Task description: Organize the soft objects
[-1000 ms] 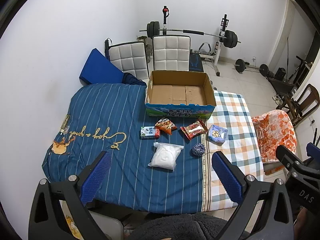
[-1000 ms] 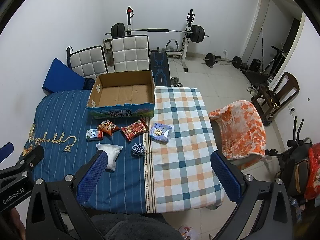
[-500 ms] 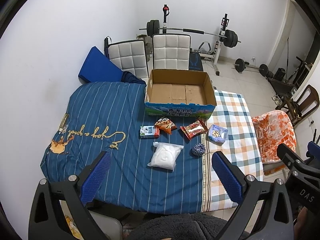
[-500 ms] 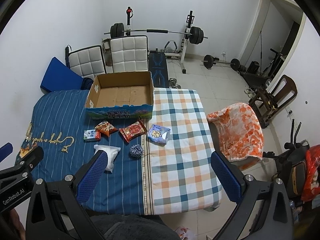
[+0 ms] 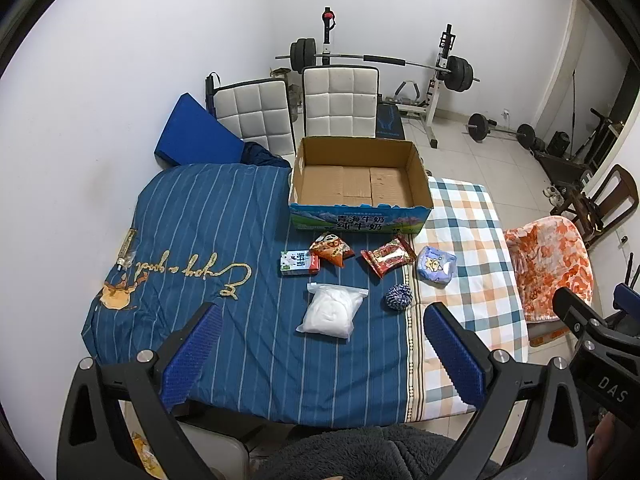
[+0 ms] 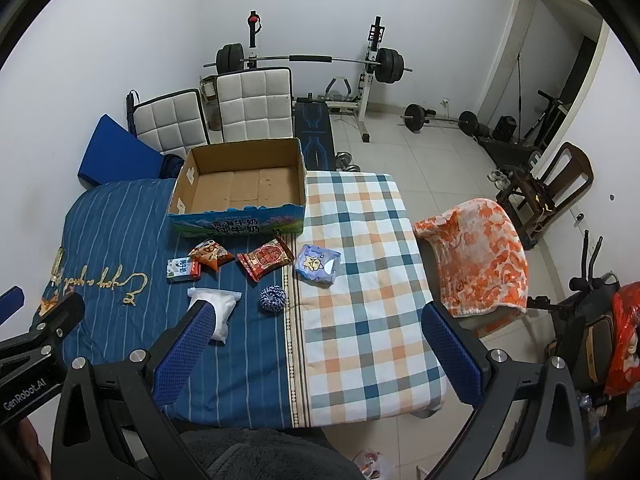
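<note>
An empty cardboard box [image 5: 360, 184] [image 6: 244, 188] stands at the far side of the covered table. In front of it lie a small milk carton [image 5: 300, 263], an orange snack bag [image 5: 331, 249], a red snack bag [image 5: 388, 257], a blue tissue pack [image 5: 436, 266] [image 6: 317, 263], a blue-white yarn ball [image 5: 399, 297] [image 6: 273, 298] and a clear bag of white stuffing [image 5: 332, 311] [image 6: 218, 308]. My left gripper [image 5: 320, 350] is open and empty, high above the near table edge. My right gripper [image 6: 316, 352] is open and empty, also high above the near edge.
The table wears a blue striped cloth [image 5: 200, 240] on the left and a checked cloth [image 6: 360, 260] on the right. Two white padded chairs [image 5: 340, 100] stand behind the box. An orange blanket on a chair [image 6: 480, 256] is to the right. Weight bench and barbells [image 6: 360, 64] stand at the back.
Both grippers have lifted and drawn back a little, so the table looks slightly farther away. Nothing on the table has moved; both grippers stay open.
</note>
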The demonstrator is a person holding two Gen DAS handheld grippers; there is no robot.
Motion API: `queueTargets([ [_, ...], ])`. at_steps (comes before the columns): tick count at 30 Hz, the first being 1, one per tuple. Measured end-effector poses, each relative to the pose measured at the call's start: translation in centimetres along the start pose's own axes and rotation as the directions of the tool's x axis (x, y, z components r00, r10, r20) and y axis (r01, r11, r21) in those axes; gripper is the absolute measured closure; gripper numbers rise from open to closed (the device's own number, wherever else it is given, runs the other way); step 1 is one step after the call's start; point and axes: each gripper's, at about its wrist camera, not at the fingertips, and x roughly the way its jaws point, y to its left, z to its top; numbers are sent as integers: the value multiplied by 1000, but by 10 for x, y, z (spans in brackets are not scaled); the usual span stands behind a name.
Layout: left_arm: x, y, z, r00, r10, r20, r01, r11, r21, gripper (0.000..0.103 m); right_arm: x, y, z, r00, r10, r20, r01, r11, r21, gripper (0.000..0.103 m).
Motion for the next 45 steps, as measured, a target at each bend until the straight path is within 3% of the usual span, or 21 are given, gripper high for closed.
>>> queueTargets([
  [13, 4, -4, -4, 1000, -3, -12, 3, 1000, 2, 0, 21, -5, -3, 999, 11, -30, -10, 999, 34, 0],
  [20, 50, -15, -2, 998, 6, -56, -4, 999, 43, 0, 99, -4, 10, 992, 23, -124, -18, 999, 42, 0],
  [26, 120, -10, 10, 989, -6, -147, 14, 998, 57, 0, 210, 9, 13, 959, 53, -278, -49, 999, 21, 0],
  [30, 186, -9, 10, 965, -24, -259, 38, 998, 47, 0, 297, 26, 3, 921, 83, -381, -86, 996, 9, 0],
  [35, 273, -15, -6, 914, -45, -404, 67, 997, 41, 0, 379, 52, -14, 880, 88, -466, -112, 993, -25, 0],
  [37, 309, -19, -19, 883, -44, -468, 74, 996, 47, 0, 399, 57, -20, 867, 97, -488, -126, 992, -26, 0],
  [45, 399, -23, -53, 798, -49, -600, 79, 997, 24, 0, 456, 76, -40, 818, 107, -565, -143, 990, -19, 0],
])
